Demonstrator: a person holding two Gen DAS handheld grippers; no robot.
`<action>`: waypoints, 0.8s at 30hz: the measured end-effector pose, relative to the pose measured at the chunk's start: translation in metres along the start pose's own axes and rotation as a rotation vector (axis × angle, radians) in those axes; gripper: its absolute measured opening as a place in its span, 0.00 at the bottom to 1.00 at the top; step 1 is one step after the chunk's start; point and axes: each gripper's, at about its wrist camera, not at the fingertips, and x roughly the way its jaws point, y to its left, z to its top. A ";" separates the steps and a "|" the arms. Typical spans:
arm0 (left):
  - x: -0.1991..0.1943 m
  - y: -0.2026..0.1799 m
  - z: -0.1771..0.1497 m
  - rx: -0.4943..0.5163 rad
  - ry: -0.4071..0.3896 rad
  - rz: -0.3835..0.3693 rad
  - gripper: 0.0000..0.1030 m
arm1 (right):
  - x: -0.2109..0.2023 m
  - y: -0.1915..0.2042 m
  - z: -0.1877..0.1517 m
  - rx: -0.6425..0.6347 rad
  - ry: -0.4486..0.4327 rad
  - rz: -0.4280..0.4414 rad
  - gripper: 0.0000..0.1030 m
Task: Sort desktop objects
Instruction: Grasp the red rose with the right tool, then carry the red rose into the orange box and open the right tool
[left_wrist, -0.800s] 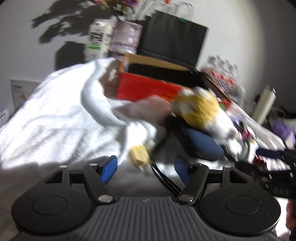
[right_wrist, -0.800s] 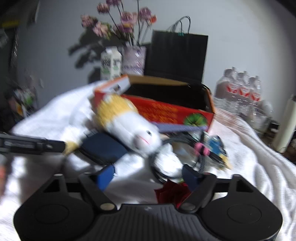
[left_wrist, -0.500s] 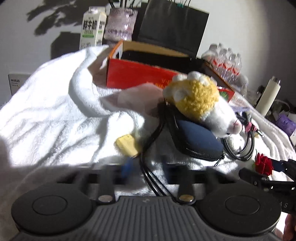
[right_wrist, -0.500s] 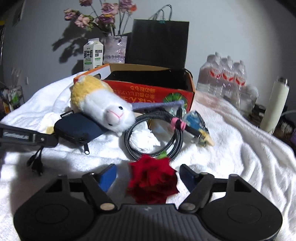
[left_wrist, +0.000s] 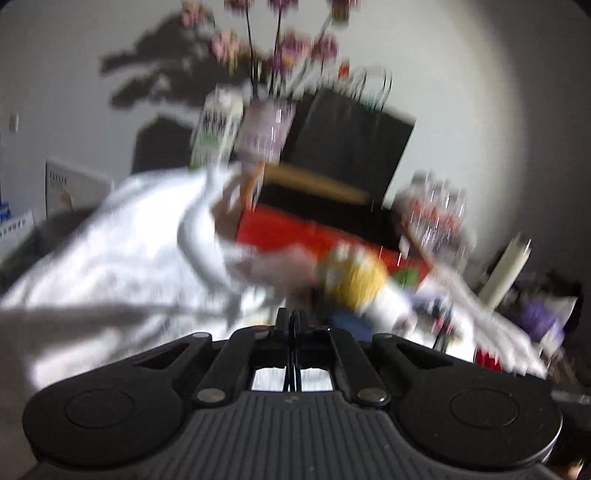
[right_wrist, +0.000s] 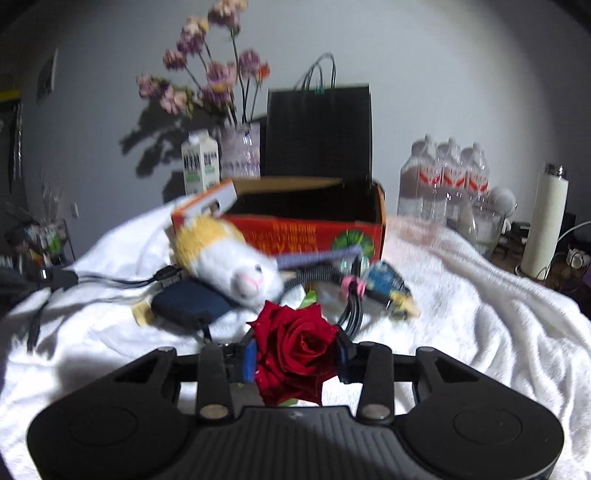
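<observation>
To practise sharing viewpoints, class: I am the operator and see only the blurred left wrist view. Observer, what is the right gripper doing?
Observer: The right gripper is shut on a red rose.
Operator: My left gripper pinches a thin black cable. Where does it lead?
Observer: It runs across the white blanket to a plug beside the plush toy.
Operator: What lies right of the toy?
Observer: A braided cable bundle bound with a pink tie.
</observation>
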 end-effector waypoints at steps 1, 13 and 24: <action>-0.005 -0.002 0.007 0.011 -0.021 0.000 0.03 | -0.006 0.000 0.002 0.006 -0.013 0.010 0.36; 0.020 -0.042 0.121 0.134 -0.140 -0.067 0.03 | -0.032 -0.035 0.093 0.011 -0.153 0.091 0.36; 0.214 -0.047 0.214 0.079 -0.058 -0.019 0.03 | 0.173 -0.071 0.215 0.061 0.027 0.099 0.36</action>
